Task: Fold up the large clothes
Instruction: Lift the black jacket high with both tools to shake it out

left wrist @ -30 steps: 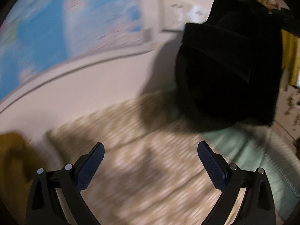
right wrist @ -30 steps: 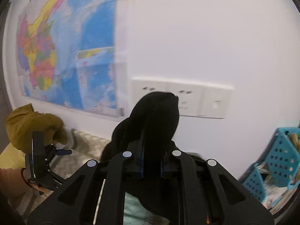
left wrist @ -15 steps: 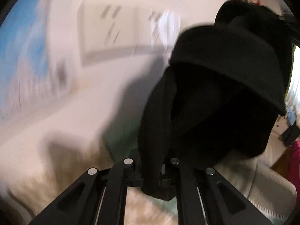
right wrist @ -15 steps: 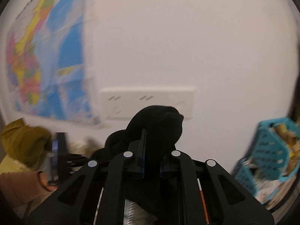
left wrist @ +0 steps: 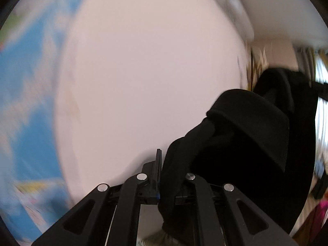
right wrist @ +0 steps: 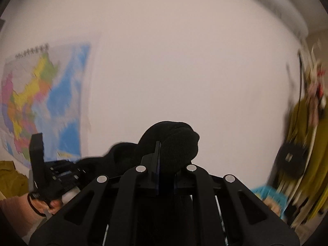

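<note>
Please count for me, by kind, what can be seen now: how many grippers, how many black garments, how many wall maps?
Grippers: 2, the left gripper and the right gripper, both with jaws shut on the garment.
Black garment: 1.
Wall map: 1.
Total: 4.

Black garment matt knitted cloth; tongs matt black plastic.

Both tools apparently clamped, raised.

Black garment; multicoloured, blue-sea map; white wall
</note>
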Action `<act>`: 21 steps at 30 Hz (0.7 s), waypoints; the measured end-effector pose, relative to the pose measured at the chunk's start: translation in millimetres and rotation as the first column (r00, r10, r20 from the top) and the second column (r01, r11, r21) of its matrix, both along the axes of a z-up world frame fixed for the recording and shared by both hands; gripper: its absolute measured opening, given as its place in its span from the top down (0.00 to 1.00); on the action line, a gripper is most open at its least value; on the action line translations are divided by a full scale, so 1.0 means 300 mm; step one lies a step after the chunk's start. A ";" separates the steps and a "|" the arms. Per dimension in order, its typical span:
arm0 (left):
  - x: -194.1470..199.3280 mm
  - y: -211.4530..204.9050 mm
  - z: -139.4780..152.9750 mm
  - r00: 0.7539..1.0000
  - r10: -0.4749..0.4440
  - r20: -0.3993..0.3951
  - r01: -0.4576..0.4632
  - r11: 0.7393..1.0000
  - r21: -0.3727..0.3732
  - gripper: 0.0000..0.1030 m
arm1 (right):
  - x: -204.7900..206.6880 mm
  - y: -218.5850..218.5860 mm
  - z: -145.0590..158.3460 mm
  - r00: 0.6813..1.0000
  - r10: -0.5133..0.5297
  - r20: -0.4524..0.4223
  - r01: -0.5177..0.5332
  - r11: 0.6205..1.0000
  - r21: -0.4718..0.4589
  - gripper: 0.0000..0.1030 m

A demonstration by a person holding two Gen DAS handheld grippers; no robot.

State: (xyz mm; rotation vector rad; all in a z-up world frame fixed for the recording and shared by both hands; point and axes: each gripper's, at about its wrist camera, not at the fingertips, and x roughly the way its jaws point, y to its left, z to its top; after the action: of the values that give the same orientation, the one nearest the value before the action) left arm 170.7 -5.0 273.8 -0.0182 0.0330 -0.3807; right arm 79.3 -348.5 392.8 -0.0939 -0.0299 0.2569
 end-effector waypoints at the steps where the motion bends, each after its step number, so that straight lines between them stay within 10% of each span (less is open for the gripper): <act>1: -0.057 0.029 0.041 0.999 0.006 0.042 -0.005 1.000 -0.017 0.95 | -0.066 -0.002 0.039 0.999 0.012 0.039 -0.012 1.000 -0.002 0.92; 11: -0.743 0.060 0.284 0.941 0.174 0.289 -0.191 0.981 0.033 0.93 | -0.517 0.059 0.108 0.951 0.269 0.154 -0.270 0.963 -0.017 0.92; 21: -1.299 0.177 0.154 0.896 0.301 0.326 -0.364 0.918 0.154 0.93 | -0.656 0.200 -0.037 0.792 0.608 0.063 -0.609 0.793 0.005 0.92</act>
State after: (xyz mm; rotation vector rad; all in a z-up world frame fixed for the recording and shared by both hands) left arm -218.9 48.2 320.1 0.2434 -0.2262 -0.0282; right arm -117.5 -288.5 381.7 -0.0637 -0.1231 0.9078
